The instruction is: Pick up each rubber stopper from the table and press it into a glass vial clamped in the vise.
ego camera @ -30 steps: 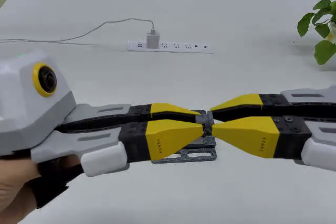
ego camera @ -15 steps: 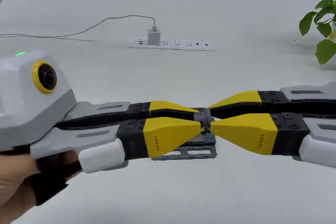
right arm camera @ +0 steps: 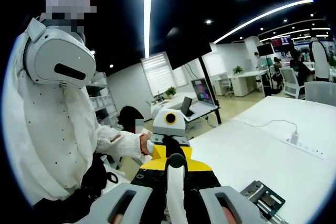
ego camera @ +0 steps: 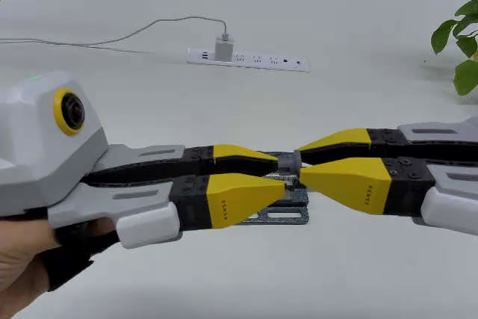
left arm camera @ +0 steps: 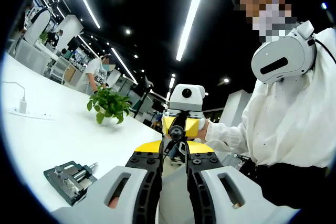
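Both sets of fingers are pinched down, my left gripper (ego camera: 282, 173) and right gripper (ego camera: 301, 171) meeting tip to tip on the small dark stopper (ego camera: 290, 163). It hangs just above the vise (ego camera: 287, 217), which sits on the white table (ego camera: 149, 110).

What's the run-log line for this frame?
left gripper + right gripper: tip to tip, raised over vise | small grey part between tips, holder unclear | jaws: nearly closed, grip unclear | background: power strip, plant
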`<state>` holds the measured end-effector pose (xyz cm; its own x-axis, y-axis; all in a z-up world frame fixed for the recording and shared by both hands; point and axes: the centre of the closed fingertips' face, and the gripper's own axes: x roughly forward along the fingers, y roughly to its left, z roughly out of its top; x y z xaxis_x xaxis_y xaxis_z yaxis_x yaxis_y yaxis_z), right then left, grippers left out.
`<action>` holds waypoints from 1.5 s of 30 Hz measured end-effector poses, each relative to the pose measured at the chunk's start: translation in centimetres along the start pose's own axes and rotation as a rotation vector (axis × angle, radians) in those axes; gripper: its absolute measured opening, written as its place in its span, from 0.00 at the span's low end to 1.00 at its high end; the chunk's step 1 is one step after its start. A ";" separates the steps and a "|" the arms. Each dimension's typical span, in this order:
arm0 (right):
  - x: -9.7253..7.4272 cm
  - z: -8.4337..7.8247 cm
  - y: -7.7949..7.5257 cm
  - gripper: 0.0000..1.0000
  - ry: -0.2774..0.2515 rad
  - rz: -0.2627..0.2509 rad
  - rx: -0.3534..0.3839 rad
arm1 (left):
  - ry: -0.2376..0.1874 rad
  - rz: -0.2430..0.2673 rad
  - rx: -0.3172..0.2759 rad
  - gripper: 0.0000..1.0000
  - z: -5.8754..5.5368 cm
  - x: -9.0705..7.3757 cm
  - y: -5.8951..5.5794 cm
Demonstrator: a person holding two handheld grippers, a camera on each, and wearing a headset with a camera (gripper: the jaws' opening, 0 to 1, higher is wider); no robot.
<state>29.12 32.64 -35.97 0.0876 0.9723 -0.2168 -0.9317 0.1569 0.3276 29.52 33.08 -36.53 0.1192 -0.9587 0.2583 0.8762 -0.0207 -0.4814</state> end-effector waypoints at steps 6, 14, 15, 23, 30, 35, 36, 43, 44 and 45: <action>0.2 0.1 -1.0 0.05 0.013 -0.016 0.009 | 0.032 0.092 0.048 0.21 -0.5 -0.9 1.5; 0.7 -0.5 -3.1 0.05 0.076 -0.054 0.011 | 0.099 0.203 0.120 0.35 -1.8 -2.3 3.4; 0.7 -0.7 -3.4 0.05 0.089 -0.060 0.011 | 0.104 0.215 0.138 0.37 -1.9 -2.4 3.6; 1.9 -2.3 -6.0 0.05 0.220 -0.097 -0.004 | 0.192 0.331 0.204 0.54 -3.8 -4.1 5.5; 2.8 -3.5 -7.9 0.05 0.331 -0.119 -0.037 | 0.257 0.390 0.233 0.64 -5.1 -5.1 6.8; 3.1 -5.0 -10.0 0.05 0.432 -0.139 -0.072 | 0.297 0.428 0.264 0.70 -6.0 -5.6 7.8; 3.3 -5.4 -10.4 0.05 0.462 -0.142 -0.087 | 0.303 0.432 0.269 0.71 -6.3 -5.7 8.0; 4.4 -7.6 -12.4 0.05 0.590 -0.141 -0.134 | 0.350 0.464 0.309 0.79 -7.6 -6.6 9.1; 4.5 -7.9 -12.7 0.05 0.610 -0.141 -0.142 | 0.357 0.467 0.312 0.80 -7.8 -6.7 9.3; 4.6 -8.3 -13.0 0.05 0.629 -0.143 -0.151 | 0.363 0.468 0.327 0.80 -7.9 -6.8 9.4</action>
<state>38.69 33.63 -48.82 0.0345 0.6497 -0.7594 -0.9693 0.2068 0.1329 33.26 37.14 -49.37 0.4064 -0.8812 -0.2413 0.8733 0.4523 -0.1809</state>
